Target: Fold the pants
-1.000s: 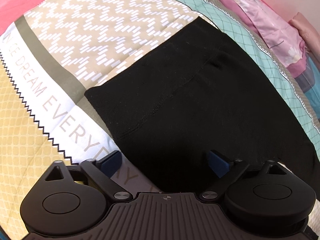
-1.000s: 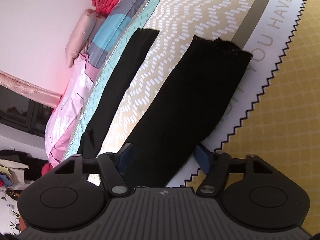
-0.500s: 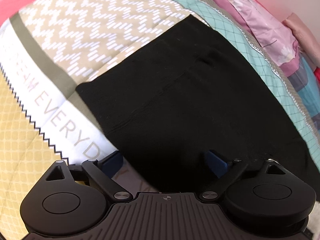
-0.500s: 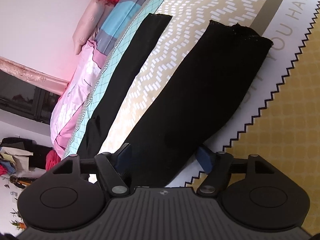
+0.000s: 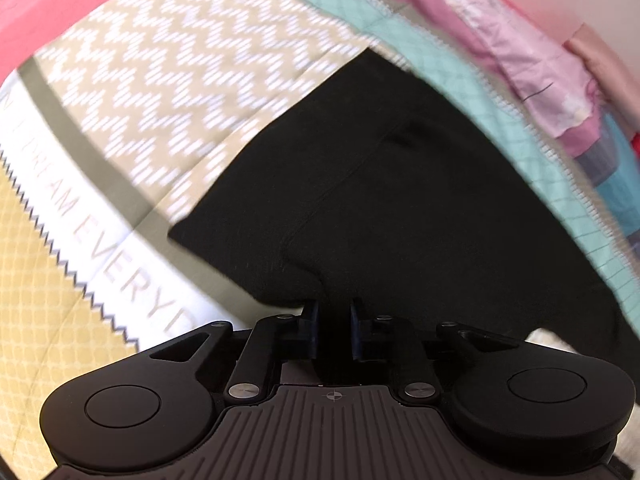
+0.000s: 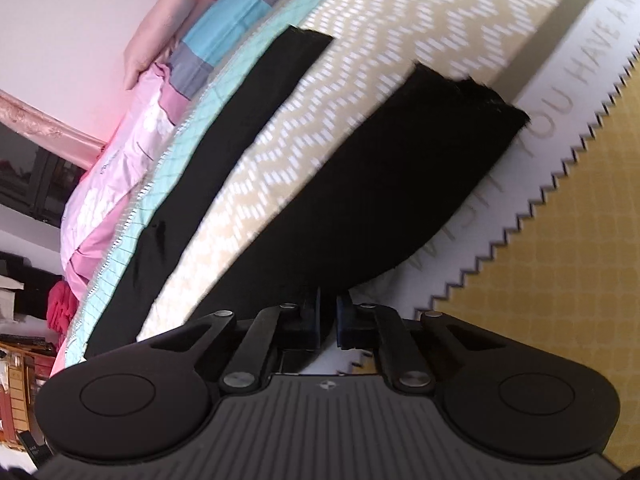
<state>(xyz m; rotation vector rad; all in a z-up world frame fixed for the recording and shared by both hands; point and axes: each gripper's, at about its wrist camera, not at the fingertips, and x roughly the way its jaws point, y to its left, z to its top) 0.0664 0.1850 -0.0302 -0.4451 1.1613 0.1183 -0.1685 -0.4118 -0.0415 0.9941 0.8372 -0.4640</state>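
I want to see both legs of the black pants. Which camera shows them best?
The right wrist view. There both legs of the black fabric pants stretch away across the patterned bedspread, apart, right to their cuffs. The left wrist view shows only the wide upper part of the pants, with no leg ends.

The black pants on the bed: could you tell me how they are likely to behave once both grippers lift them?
The black pants will probably drape limply: the cloth bunches where the left gripper pinches it. Probably light, being thin and flat on the bedspread. The far leg, apart from the right gripper, will likely trail.
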